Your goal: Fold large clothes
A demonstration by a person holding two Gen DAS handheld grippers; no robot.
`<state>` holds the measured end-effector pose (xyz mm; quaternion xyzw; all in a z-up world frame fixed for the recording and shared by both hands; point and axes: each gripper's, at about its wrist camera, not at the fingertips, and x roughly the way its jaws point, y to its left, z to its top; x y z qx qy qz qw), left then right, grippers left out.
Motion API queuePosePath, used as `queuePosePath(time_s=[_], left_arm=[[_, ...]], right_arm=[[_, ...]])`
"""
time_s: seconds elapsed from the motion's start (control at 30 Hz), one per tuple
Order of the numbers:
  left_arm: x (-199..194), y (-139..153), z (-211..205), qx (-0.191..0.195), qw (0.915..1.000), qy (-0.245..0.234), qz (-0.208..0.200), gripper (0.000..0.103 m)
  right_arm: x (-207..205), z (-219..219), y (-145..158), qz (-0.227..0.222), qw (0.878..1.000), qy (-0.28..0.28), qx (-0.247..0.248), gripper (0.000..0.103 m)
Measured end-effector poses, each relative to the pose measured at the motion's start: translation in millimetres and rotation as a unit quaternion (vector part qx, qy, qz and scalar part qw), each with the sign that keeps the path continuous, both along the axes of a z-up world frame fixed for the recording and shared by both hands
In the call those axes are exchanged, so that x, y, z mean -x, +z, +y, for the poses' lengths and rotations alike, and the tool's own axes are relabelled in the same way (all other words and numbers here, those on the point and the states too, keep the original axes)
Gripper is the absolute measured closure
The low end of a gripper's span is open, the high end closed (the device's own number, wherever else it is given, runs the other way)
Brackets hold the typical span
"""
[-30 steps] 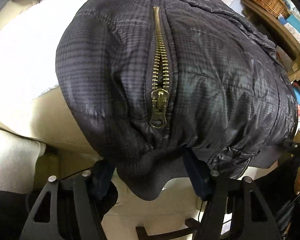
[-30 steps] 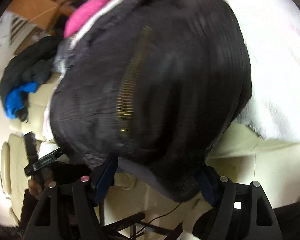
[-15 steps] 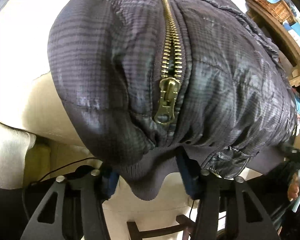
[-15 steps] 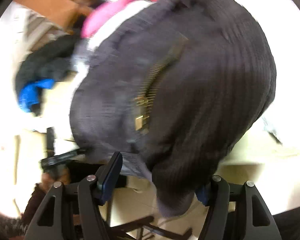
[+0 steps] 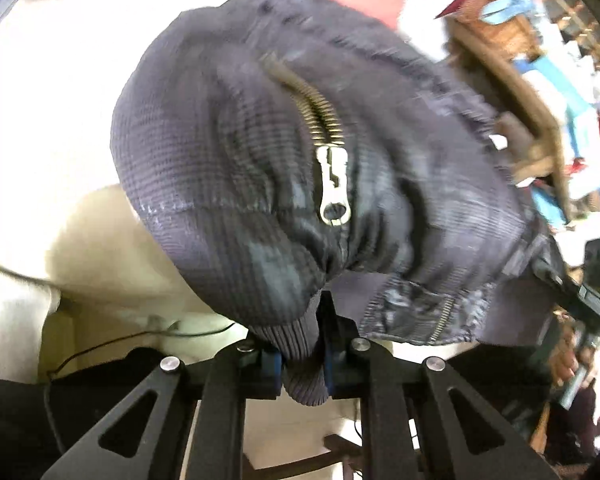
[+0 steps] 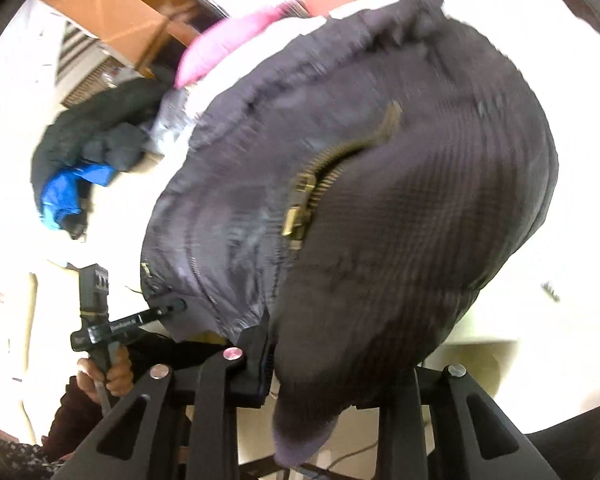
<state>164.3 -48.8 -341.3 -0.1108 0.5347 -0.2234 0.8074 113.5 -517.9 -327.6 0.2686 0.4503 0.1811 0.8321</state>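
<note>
A dark quilted jacket [image 5: 228, 168] with a brass zip [image 5: 332, 184] fills both views, bunched and lifted off a white surface [image 5: 52, 112]. My left gripper [image 5: 302, 364] is shut on the jacket's ribbed hem [image 5: 300, 344], which is pinched between its blue pads. My right gripper [image 6: 312, 376] has its jaws closing on another part of the hem [image 6: 300, 432]. Its left pad presses the fabric; the jacket [image 6: 420, 208] hides the right pad. In the right wrist view the left gripper [image 6: 174, 304] shows at the left, clamped on the hem's edge.
A pile of dark and blue clothes [image 6: 84, 168] lies at the back left, with a pink garment [image 6: 228, 40] behind the jacket. A wooden shelf with a wicker basket [image 5: 512, 40] stands on the right. A hand [image 6: 112, 372] holds the left gripper's handle. A cable [image 5: 140, 336] runs below.
Both grippers went from wide open around the hem to closed on it. The jacket's lower edge has gathered and risen, and both views tilted upward.
</note>
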Motion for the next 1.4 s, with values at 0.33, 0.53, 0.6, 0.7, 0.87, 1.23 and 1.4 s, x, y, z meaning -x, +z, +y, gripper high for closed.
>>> queuePosePath(time_s=[0.33, 0.53, 0.6, 0.7, 0.87, 1.23, 1.4], left_arm=[[-53.0, 103.8, 15.8, 0.064, 0.9926, 0.002, -0.104, 0.088], [-127.8, 138.3, -6.6, 0.056, 0.9868, 0.032, -0.148, 0.088], [-156.9, 134.4, -21.4, 0.06, 0.9848, 0.05, -0.155, 0.088], [-209.0, 122.3, -37.0, 0.065, 0.9832, 0.077, -0.152, 0.088], [-282.7, 94.5, -53.3, 0.087, 0.9813, 0.12, -0.123, 0.088], [-358.7, 87.6, -83.1, 0.052, 0.9836, 0.117, -0.127, 0.085], [-370.4, 82.7, -77.7, 0.05, 0.9824, 0.124, -0.13, 0.083]], right_arm=[[-49.2, -22.1, 92.0, -0.137, 0.989, -0.061, -0.007, 0.075], [-123.4, -39.4, 103.9, -0.158, 0.981, -0.108, -0.009, 0.075], [-160.2, -49.1, 100.4, -0.154, 0.98, -0.128, -0.015, 0.075], [-208.0, -62.0, 92.5, -0.143, 0.979, -0.144, -0.017, 0.075], [-281.2, -72.5, 77.4, -0.128, 0.98, -0.155, -0.009, 0.075], [-380.4, -95.3, 36.3, -0.088, 0.976, -0.189, -0.06, 0.075], [-403.3, -118.7, 11.4, -0.042, 0.967, -0.195, -0.159, 0.074]])
